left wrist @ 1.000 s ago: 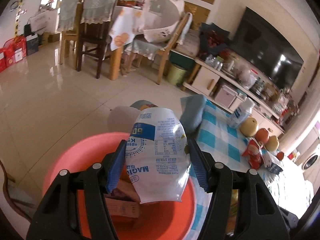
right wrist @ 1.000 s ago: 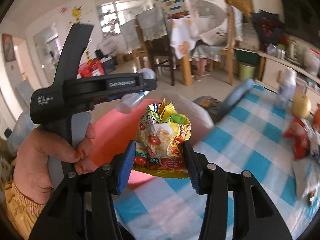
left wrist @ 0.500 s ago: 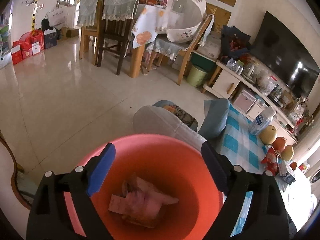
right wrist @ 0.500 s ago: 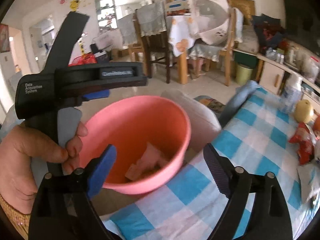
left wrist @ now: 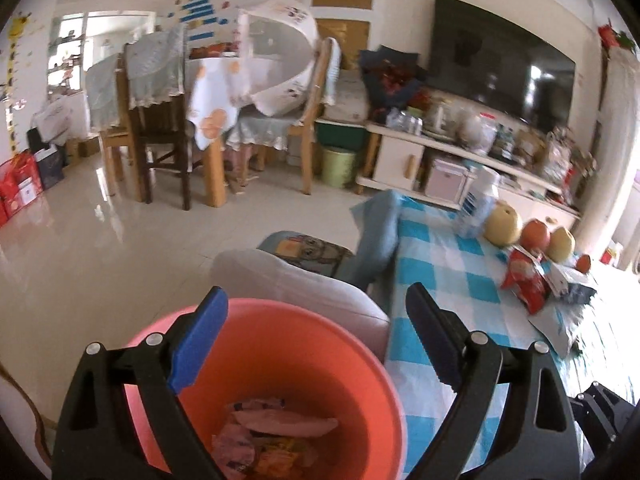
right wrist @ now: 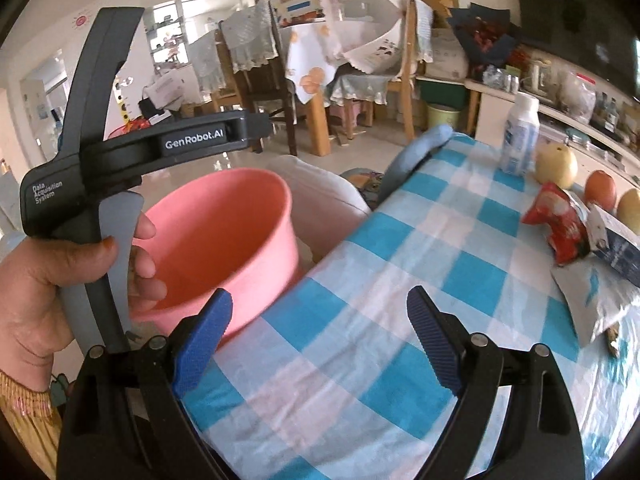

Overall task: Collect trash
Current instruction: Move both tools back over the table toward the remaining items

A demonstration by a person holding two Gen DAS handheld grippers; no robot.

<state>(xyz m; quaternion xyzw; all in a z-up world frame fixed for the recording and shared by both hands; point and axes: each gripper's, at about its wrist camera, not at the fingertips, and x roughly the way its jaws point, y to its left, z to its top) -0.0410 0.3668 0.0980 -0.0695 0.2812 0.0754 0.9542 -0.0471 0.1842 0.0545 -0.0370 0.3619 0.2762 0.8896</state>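
Observation:
A pink plastic basin (left wrist: 360, 364) sits beside the checked table and holds several crumpled wrappers (left wrist: 276, 436). My left gripper (left wrist: 316, 344) is open and empty right above the basin. My right gripper (right wrist: 318, 340) is open and empty over the blue-and-white checked tablecloth (right wrist: 400, 280), just right of the basin (right wrist: 240, 220). A red snack bag (right wrist: 560, 220), a white pouch (right wrist: 596, 300) and a dark carton (right wrist: 620, 248) lie on the cloth at the right. The red bag also shows in the left wrist view (left wrist: 524, 280).
A white bottle (right wrist: 520, 136) and several fruits (right wrist: 556, 164) stand at the table's far edge. A grey cushioned seat (left wrist: 288, 276) sits behind the basin. Dining chairs (left wrist: 160, 128) and a TV cabinet (left wrist: 440, 152) stand further back across the tiled floor.
Both grippers opened and dropped their wrappers into the basin. The left gripper tilted up above the basin. The right gripper moved right, over the tablecloth.

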